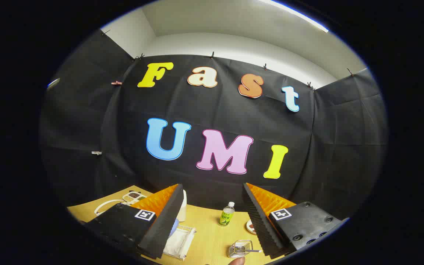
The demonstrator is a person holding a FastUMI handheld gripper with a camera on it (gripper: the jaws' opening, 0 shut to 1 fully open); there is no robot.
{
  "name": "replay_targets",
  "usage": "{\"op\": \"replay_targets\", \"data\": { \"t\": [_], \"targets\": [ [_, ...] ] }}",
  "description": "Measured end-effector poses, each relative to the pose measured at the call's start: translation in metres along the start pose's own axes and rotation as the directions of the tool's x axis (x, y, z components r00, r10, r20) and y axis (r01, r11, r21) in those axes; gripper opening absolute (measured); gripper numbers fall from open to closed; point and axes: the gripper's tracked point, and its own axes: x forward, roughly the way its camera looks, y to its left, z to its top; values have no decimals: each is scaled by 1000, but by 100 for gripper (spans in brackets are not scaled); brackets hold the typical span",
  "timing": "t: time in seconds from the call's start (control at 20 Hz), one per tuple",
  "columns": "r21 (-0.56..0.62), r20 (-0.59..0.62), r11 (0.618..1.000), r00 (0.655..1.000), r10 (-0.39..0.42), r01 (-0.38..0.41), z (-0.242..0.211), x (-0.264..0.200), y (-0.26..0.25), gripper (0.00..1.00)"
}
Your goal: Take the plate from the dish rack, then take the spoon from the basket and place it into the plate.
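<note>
Gripper [212, 221] spread wide above table — spoon [252, 251] in wire basket [238, 248].

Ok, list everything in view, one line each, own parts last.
table: one, light wood, under everything.
dish rack: one, white, beside the left finger.
plate: one, blue, in the dish rack, mostly hidden.
bottle: one, green label, white cap, between and beyond the fingers.
basket: one, wire, by the right finger.
spoon: one, silvery, in the basket.
small dish: one, partly hidden by the right finger.
tool: one, black and orange, fingers wide apart, holding nothing.
</note>
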Motion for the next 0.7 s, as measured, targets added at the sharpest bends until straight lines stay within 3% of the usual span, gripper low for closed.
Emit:
{"op": "replay_targets", "data": {
  "t": [0.7],
  "targets": [
    [-14, -19, 1000, 1000, 8, -9, -3, -7, 13, 98]
  ]
}}
